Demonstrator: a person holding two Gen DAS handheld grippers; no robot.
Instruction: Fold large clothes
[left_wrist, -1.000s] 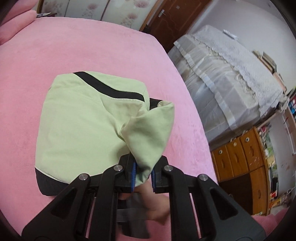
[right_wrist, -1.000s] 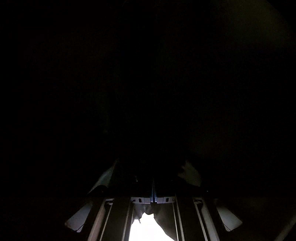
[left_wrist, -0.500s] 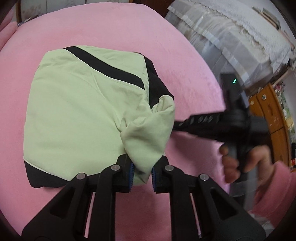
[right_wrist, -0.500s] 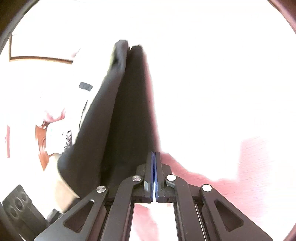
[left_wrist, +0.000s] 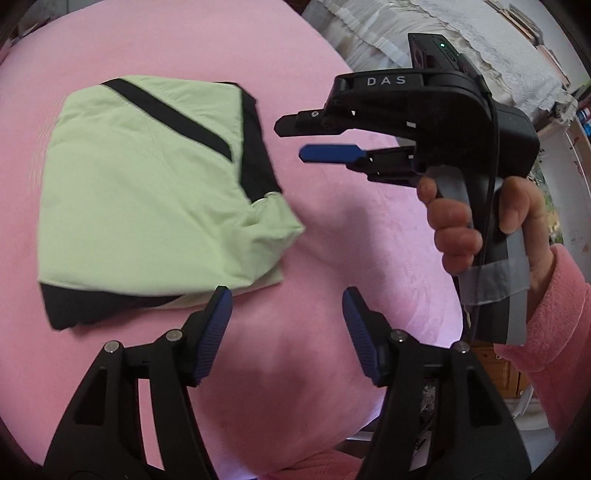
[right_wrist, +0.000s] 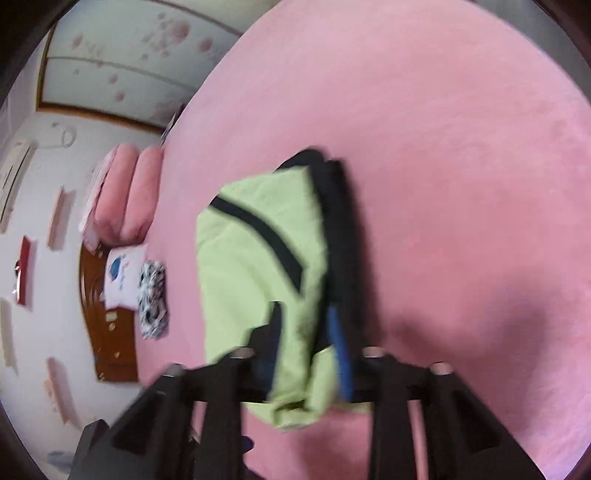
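Note:
A light green garment (left_wrist: 140, 206) with black trim lies folded in a squarish pile on the pink bed (left_wrist: 369, 240). My left gripper (left_wrist: 286, 325) hovers just off the pile's near right corner. Its jaws are opening and only pink bedding shows between them. To the right of the pile a hand in a pink sleeve holds my right gripper (left_wrist: 299, 138) in the air, its jaws opening with nothing between them. In the blurred right wrist view the garment (right_wrist: 251, 280) lies on the bed below my right gripper (right_wrist: 306, 343), not gripped.
A second bed under a white lace cover (left_wrist: 388, 33) stands beyond the pink bed's far right edge. Pink pillows (right_wrist: 125, 195), a white cushion (right_wrist: 122, 277) and a patterned cloth (right_wrist: 153, 299) sit by the wooden headboard (right_wrist: 110, 332).
My left gripper has let go of the green corner, which dropped onto the pile. My right gripper came out from under the cloth, rose beside the pile and opened.

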